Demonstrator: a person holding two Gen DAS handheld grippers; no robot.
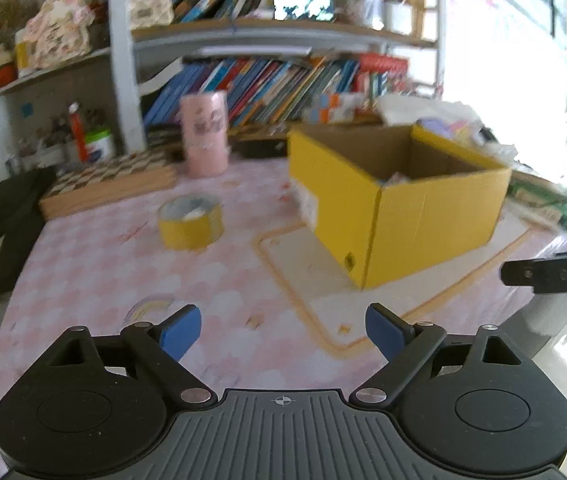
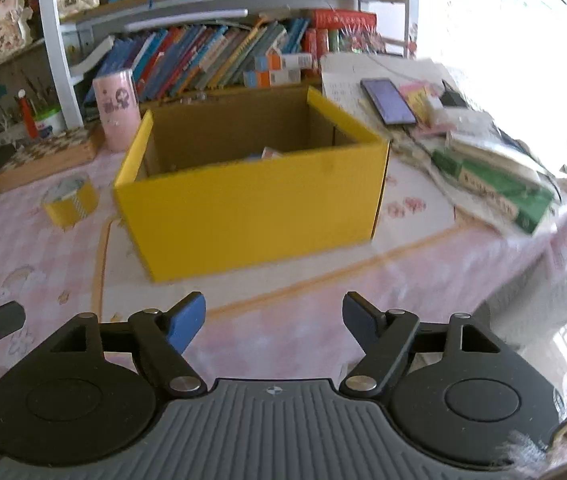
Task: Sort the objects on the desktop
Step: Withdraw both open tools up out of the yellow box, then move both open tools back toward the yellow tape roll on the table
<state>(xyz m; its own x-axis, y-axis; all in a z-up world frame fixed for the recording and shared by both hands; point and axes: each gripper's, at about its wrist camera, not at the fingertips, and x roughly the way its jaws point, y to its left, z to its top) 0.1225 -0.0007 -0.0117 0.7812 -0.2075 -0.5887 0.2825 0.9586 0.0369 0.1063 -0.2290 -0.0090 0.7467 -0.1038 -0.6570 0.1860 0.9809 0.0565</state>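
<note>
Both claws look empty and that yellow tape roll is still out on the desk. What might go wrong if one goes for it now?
1. The tape roll is round and stands free on the pink cloth; a claw closing off-centre might push it away.
2. The pink cup stands just behind it; an overshoot may tip it.
3. The yellow box has tall walls; a low carry could hit its rim.
</note>
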